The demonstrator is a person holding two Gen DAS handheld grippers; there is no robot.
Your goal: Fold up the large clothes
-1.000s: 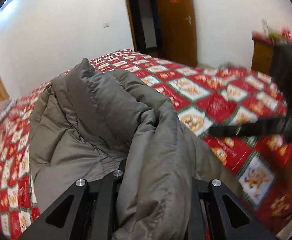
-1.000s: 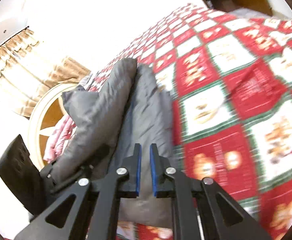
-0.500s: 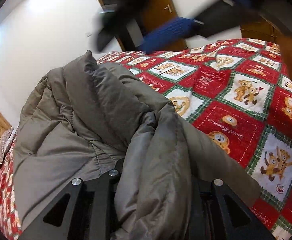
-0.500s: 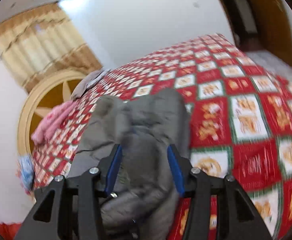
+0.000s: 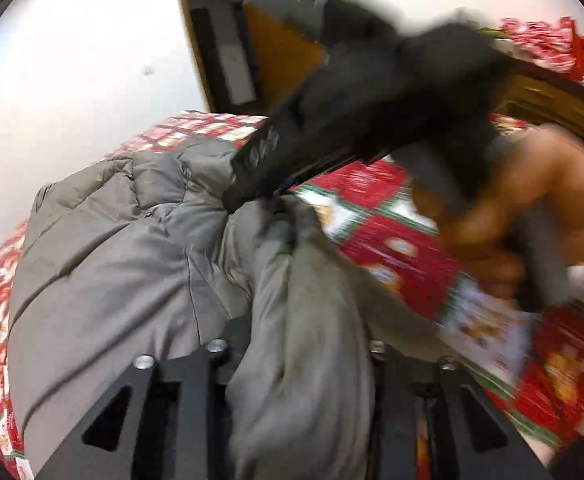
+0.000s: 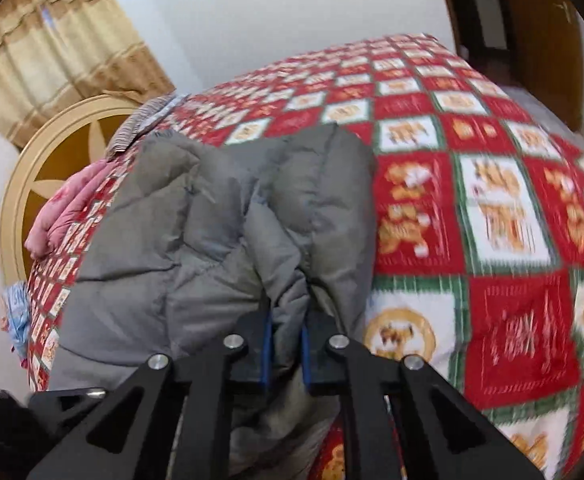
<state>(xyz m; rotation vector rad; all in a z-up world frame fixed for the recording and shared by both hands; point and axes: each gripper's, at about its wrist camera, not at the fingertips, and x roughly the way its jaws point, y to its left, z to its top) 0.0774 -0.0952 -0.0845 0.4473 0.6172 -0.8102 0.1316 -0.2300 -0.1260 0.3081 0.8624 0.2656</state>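
A grey puffy jacket (image 5: 124, 264) lies bunched on the bed with the red, white and green bear quilt (image 5: 392, 240). My left gripper (image 5: 300, 368) is shut on a thick fold of the jacket, which fills the gap between its fingers. In the right wrist view my right gripper (image 6: 286, 344) is shut on a fold of the jacket (image 6: 212, 220) between its blue pads (image 6: 267, 344). The right gripper also shows in the left wrist view (image 5: 264, 188), blurred, its tips at the jacket's upper edge, held by a bare hand (image 5: 540, 208).
The quilt (image 6: 492, 208) stretches to the right of the jacket. A round wooden headboard (image 6: 52, 152), a pink cloth (image 6: 64, 208) and curtains (image 6: 52, 48) are at the left. A wooden door (image 5: 276, 52) and a wardrobe (image 5: 552, 96) stand beyond the bed.
My right gripper swung over from the quilt side, opened above the jacket, then closed on a fold of it. My left gripper kept its hold and the jacket rose slightly.
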